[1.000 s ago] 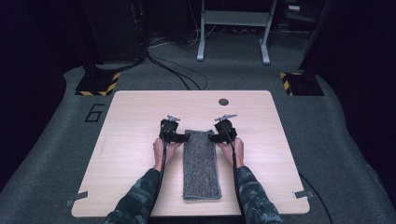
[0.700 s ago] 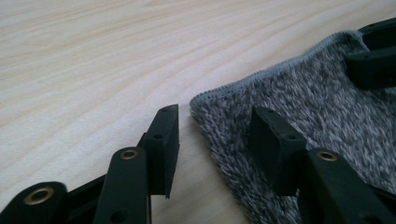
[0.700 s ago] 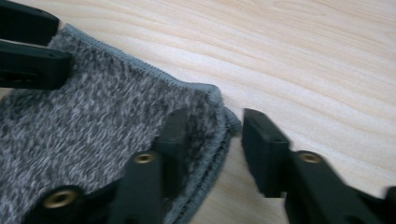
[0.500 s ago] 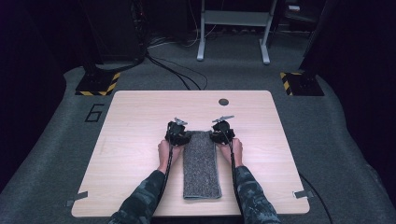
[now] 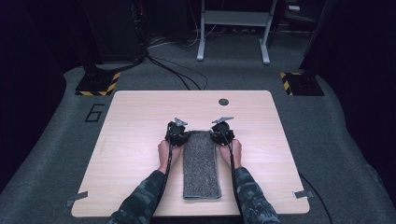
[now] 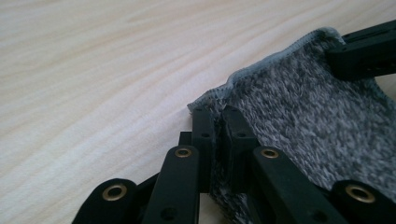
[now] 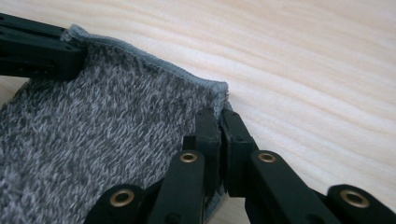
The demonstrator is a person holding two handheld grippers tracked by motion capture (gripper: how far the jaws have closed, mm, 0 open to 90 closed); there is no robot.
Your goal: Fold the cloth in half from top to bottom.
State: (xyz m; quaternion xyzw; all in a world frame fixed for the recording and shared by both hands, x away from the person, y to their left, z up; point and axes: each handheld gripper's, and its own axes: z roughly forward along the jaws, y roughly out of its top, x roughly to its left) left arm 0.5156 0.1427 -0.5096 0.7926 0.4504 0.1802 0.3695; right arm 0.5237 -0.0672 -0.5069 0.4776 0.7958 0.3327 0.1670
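Gripping the grey towel (image 5: 201, 163), left tool (image 6: 217, 128) and right tool (image 7: 219, 122) clamp its far corners.

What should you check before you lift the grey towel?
1. Left gripper shut on the towel corner: ok.
2. Right gripper shut on the other far corner: ok.
3. Both grips at the same end, level with each other: ok.
4. Table around the towel free of things to snag: ok.
5. How deep the cloth sits between the fingers: cannot tell.
6. Near end of the towel lying flat: ok.
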